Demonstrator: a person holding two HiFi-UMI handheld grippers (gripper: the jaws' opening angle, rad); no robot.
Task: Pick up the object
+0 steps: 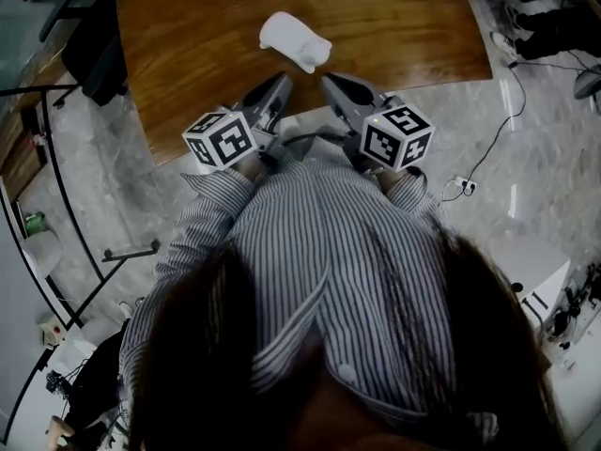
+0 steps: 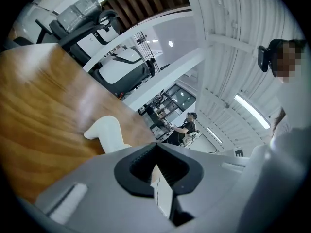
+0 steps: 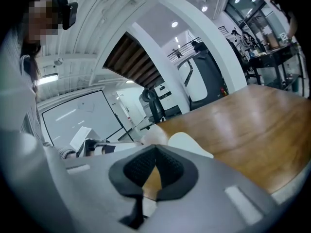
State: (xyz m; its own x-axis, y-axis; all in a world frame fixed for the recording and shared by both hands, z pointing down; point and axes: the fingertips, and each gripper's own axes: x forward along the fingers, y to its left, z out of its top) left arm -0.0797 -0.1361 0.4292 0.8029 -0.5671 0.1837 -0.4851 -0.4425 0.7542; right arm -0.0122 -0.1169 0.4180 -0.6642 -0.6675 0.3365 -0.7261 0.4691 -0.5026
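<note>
On the table (image 1: 188, 26), white object (image 1: 295, 40) shows whole only overhead; left gripper (image 1: 284, 80) and right gripper (image 1: 327, 81) closed, empty.

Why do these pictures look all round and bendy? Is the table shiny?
Head view: the wide lens bows the edges of the table. Left gripper view: a black ring frames it, pale glare streaks the wood. Right gripper view: equally curved, and the white object looks soft.

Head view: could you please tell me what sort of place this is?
Probably an office or lab: a wooden table, a cabled power strip on the stone floor, and a seated person working in the background.
</note>
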